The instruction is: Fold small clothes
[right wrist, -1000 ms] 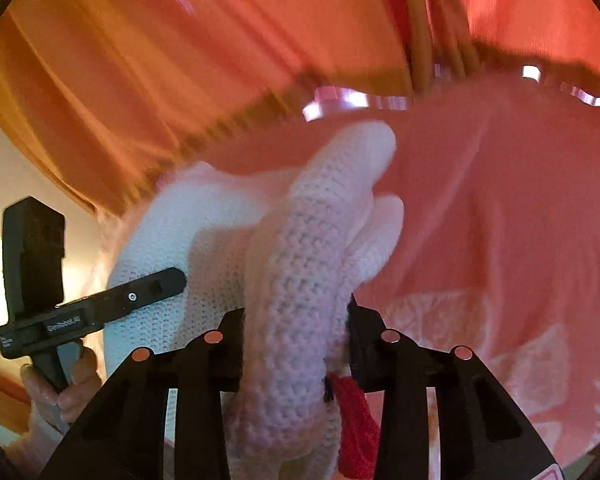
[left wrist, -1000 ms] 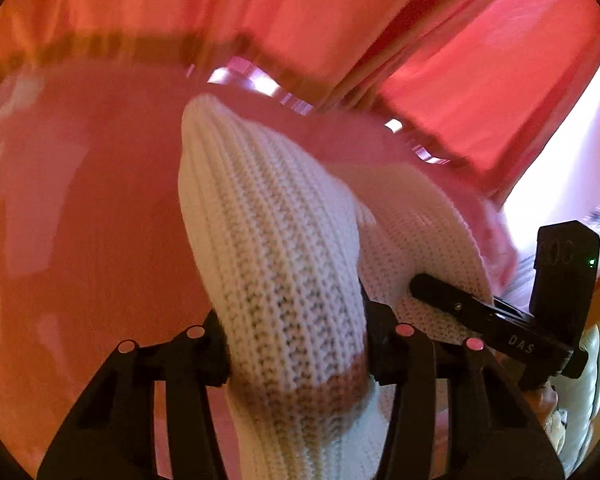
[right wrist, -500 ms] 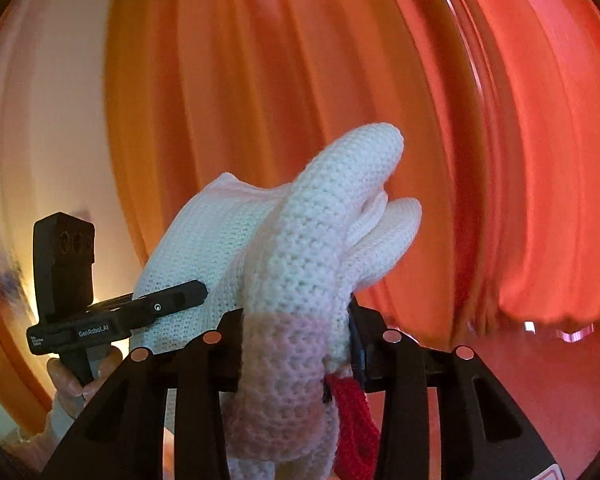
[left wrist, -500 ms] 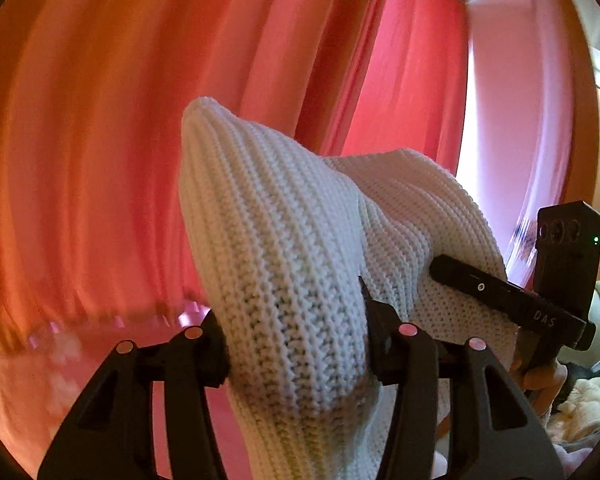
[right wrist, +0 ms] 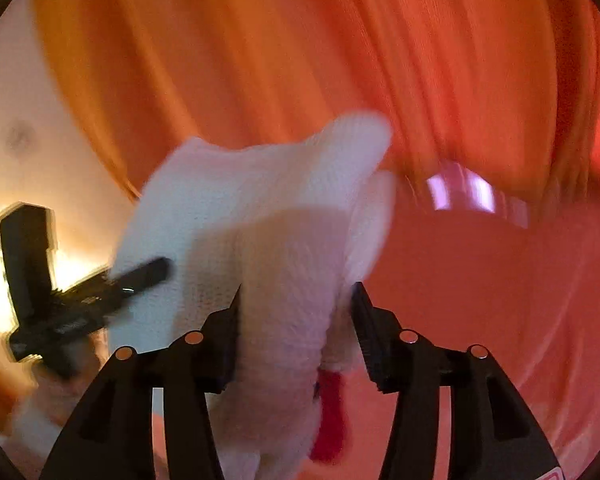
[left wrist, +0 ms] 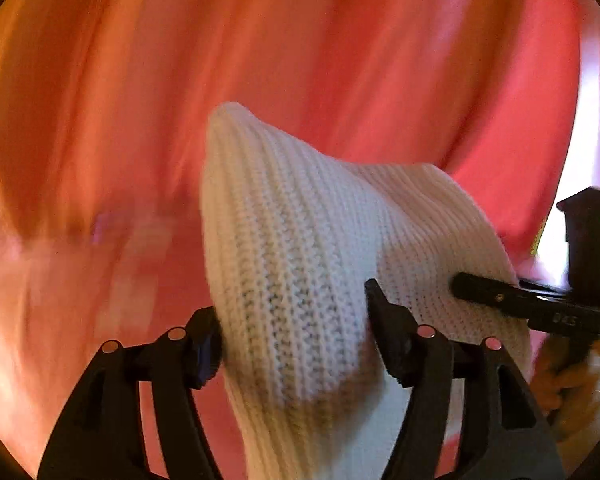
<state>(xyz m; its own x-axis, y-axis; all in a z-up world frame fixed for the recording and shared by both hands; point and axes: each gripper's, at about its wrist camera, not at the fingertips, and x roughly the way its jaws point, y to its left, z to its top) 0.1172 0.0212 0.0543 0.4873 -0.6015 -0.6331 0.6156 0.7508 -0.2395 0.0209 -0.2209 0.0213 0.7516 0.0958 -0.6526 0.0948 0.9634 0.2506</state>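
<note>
A white knitted garment (left wrist: 300, 264) hangs in the air between both grippers. My left gripper (left wrist: 294, 316) is shut on one bunched edge of it. My right gripper (right wrist: 296, 316) is shut on the other edge of the same garment (right wrist: 260, 216), where a small red piece (right wrist: 330, 412) hangs below the jaws. In the left wrist view the right gripper (left wrist: 540, 304) shows at the right, against the knit. In the right wrist view the left gripper (right wrist: 72, 304) shows at the left. The lower part of the garment is hidden.
Red-orange curtains (left wrist: 300, 60) fill the background in both views (right wrist: 340, 60). A pink-red cloth surface (right wrist: 500, 300) lies below at the right, also seen blurred in the left wrist view (left wrist: 60, 300). A bright window strip (left wrist: 588, 160) is at the far right.
Both grippers have tilted down again with the garment still held: the cloth surface has come back into view under the curtains. The views are motion-blurred. Both grips are unchanged.
</note>
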